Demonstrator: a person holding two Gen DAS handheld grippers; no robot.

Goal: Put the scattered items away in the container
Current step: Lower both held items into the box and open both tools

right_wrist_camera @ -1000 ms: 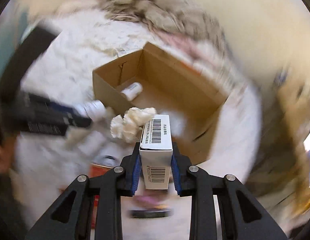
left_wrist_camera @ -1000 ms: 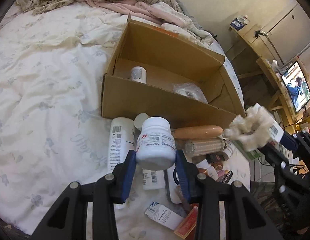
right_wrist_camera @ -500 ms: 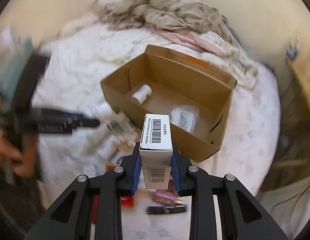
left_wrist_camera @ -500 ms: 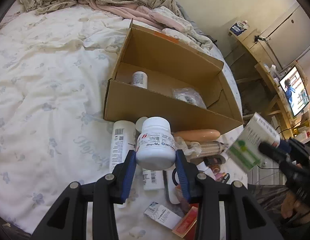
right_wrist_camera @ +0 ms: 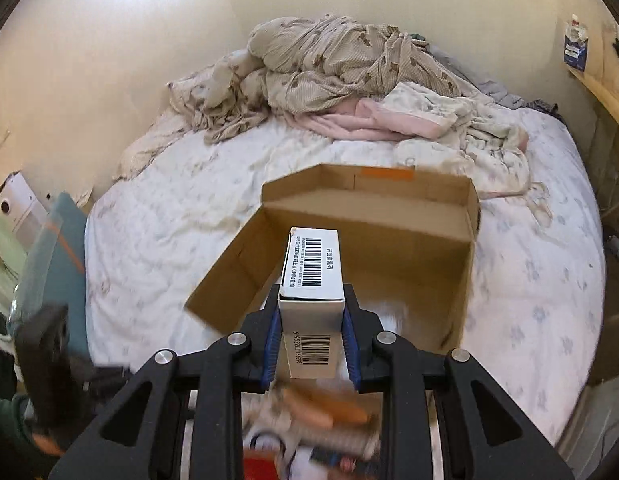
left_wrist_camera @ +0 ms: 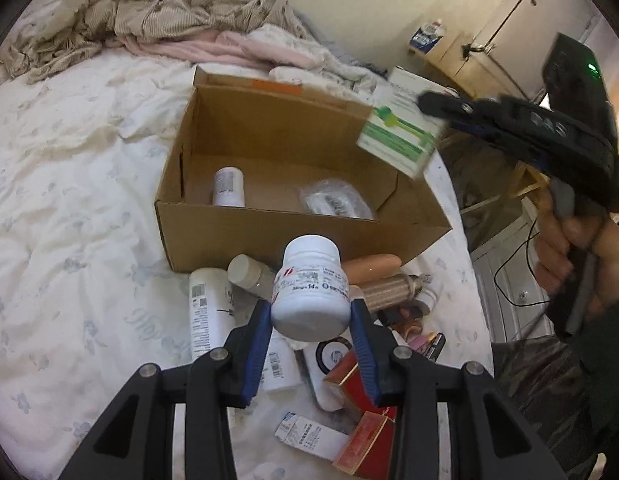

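Swinging up to the upper right of the left view, the right gripper point(right_wrist_camera: 311, 340) squeezes the green-and-white carton point(left_wrist_camera: 401, 136) over the cardboard box point(left_wrist_camera: 213, 236), probably ready to drop, while the left gripper point(left_wrist_camera: 311, 344) pinches the white bottle point(left_wrist_camera: 311, 292).

The cardboard box point(left_wrist_camera: 269, 236) is matt brown corrugated board with a strip of orange tape point(left_wrist_camera: 277, 87). The pill bottle point(left_wrist_camera: 311, 288) is smooth, glossy white plastic with a paper label. The medicine carton point(right_wrist_camera: 312, 276) is matt white printed card. The bedsheet point(left_wrist_camera: 61, 208) is soft, wrinkled cloth, and both grippers show matt black plastic with bright metal screws point(left_wrist_camera: 215, 354)
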